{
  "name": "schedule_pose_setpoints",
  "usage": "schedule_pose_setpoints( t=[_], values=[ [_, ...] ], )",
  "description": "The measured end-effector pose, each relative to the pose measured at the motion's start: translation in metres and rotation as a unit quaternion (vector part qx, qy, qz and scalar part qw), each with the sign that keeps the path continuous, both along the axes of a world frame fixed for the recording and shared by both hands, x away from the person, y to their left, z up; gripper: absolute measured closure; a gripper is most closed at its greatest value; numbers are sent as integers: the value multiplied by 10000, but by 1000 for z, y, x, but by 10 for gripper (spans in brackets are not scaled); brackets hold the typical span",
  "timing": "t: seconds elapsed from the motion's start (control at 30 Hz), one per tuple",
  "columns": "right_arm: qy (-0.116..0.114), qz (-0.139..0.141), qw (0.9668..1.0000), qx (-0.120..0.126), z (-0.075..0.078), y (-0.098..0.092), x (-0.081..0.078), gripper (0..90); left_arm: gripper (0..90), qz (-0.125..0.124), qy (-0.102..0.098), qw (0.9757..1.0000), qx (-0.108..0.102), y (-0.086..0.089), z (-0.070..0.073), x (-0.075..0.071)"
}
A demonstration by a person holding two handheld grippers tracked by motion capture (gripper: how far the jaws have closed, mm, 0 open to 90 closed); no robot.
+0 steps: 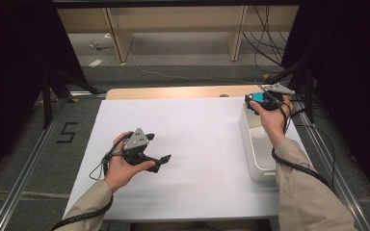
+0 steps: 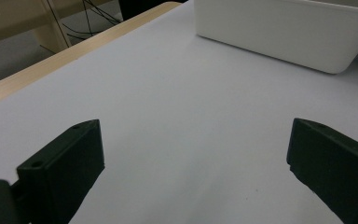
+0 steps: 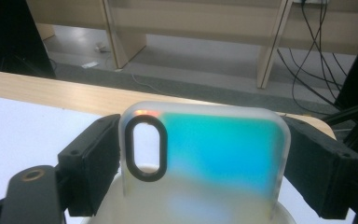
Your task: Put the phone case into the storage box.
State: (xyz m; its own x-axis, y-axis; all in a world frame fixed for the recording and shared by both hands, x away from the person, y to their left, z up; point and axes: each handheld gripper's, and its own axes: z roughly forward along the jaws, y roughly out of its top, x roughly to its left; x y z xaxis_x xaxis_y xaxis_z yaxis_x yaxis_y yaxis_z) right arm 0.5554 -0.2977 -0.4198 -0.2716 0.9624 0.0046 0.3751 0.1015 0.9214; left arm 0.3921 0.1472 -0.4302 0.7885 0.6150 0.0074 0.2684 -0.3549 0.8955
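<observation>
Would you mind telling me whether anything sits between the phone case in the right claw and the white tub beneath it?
Nothing visible does. The right claw grips the phone case by its edges directly over the white tub, and the space below the case looks clear. The tub's inside is only partly visible.

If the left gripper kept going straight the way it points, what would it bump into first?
Probably the white bin. The left gripper, jaws open, points across bare white sheet toward it; depth is hard to judge.
</observation>
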Motion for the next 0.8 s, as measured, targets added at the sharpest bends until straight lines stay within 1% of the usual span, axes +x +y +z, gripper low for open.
schedule_pose_setpoints(
  t=[0.2, 0.33, 0.47, 0.6, 0.8],
  values=[
    [-2, -6, 10000, -13, 0, 0, 0, 169, 35, -1, 8, 10000, -2, 0, 0, 0],
    [17, -47, 10000, -5, -1, 0, 1, 140, 35, 4, 10, 10000, 0, 0, 0, 0],
    [52, -90, 9999, 1, -1, -1, 1, 84, 35, 1, 7, 10000, -1, 0, 0, 0],
    [59, -61, 9999, 115, -1, -2, 2, 63, 35, -2, 2, 10000, 4, 0, 0, 0],
    [30, -56, 9999, 153, 0, -2, 2, 50, 35, 1, -1, 10000, 8, 0, 0, 0]
  ],
)
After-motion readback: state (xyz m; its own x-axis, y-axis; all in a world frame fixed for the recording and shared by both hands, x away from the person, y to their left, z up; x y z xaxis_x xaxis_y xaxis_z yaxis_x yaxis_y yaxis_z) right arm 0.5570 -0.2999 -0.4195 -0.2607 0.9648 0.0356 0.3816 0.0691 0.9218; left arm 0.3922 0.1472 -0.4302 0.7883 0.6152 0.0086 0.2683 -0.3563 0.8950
